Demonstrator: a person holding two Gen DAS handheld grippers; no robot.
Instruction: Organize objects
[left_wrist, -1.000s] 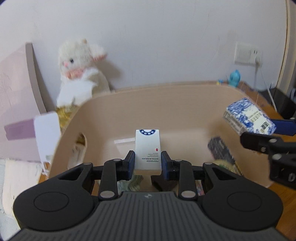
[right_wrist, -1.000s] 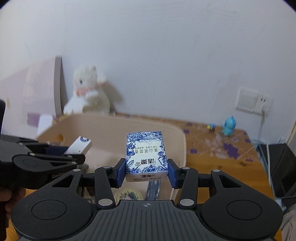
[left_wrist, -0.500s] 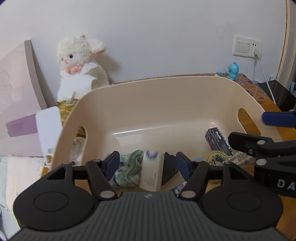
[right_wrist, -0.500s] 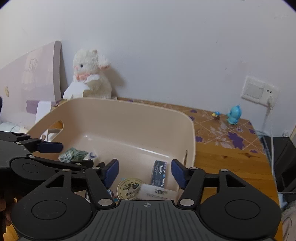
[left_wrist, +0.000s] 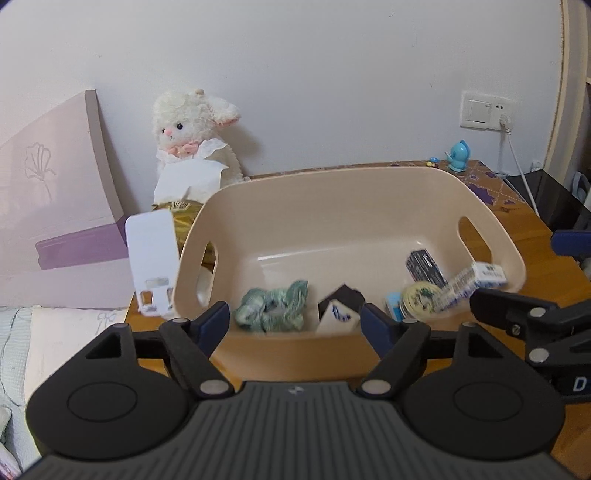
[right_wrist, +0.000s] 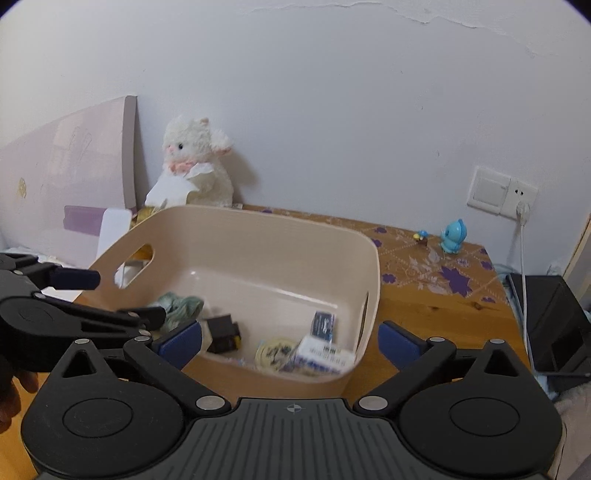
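A beige plastic basket (left_wrist: 347, 192) (right_wrist: 258, 236) stands on the wooden table. Inside lie a green cloth (left_wrist: 275, 304) (right_wrist: 181, 304), a small white box with a blue logo (left_wrist: 338, 319), a black box (right_wrist: 223, 332), a dark packet (left_wrist: 424, 264) (right_wrist: 324, 323), a round tin (left_wrist: 421, 297) (right_wrist: 271, 350) and the blue-and-white patterned box (left_wrist: 474, 280) (right_wrist: 319, 356). My left gripper (left_wrist: 297, 325) is open and empty in front of the basket's near wall. My right gripper (right_wrist: 290, 341) is open and empty, back from the basket's right near corner.
A white plush lamb (left_wrist: 192, 144) (right_wrist: 195, 162) sits against the wall behind the basket. A pink board (left_wrist: 55, 177) leans at the left, with a white stand (left_wrist: 151, 258) beside the basket. A blue toy (right_wrist: 453, 236) and a wall socket with cable (right_wrist: 502, 192) are at the right.
Both grippers let go of their boxes, which now lie in the basket. Both grippers opened wide and drew back and up from the basket.
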